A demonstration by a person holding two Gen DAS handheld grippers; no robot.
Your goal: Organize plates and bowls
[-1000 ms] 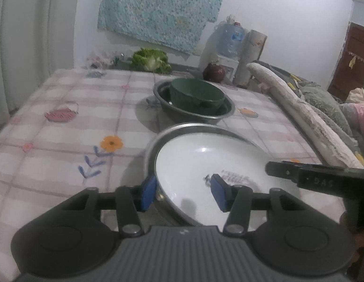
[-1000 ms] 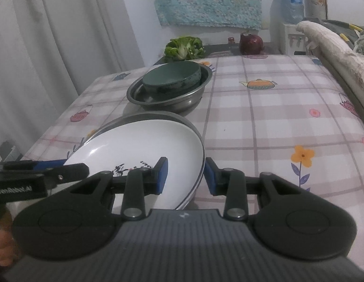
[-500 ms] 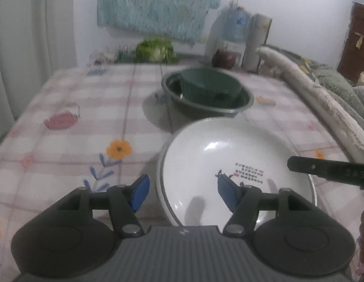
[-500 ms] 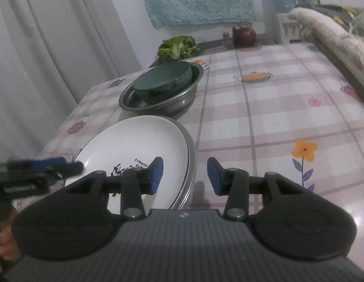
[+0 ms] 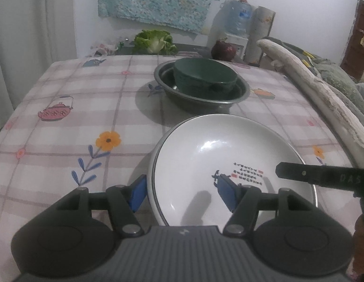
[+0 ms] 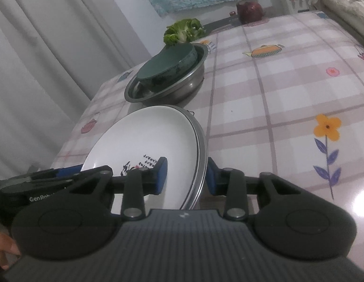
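Observation:
A white plate [image 5: 217, 145] with a small dark print lies in a shallow steel plate [image 6: 202, 141] on the checked tablecloth. My left gripper [image 5: 182, 193] stands open astride the stack's left rim, its pads clear of it. My right gripper [image 6: 186, 176] is closing on the opposite rim, with one pad on the white plate's inside and the other against the steel edge. Farther back a dark green bowl [image 5: 205, 75] sits inside a steel basin [image 5: 205, 101]. One right finger [image 5: 318, 176] shows over the plate in the left wrist view.
A cabbage [image 5: 156, 41], a dark red round object [image 5: 224, 50] and a water bottle [image 5: 237, 16] stand past the table's far end. Rolled bedding [image 5: 323, 94] runs along the table's right side. A curtain [image 6: 40, 70] hangs on the left.
The plate stack has come down from a tilted, raised pose to lie flat on the cloth. The left jaws have widened. The right jaws parted a little, then came back together, and that view rolled.

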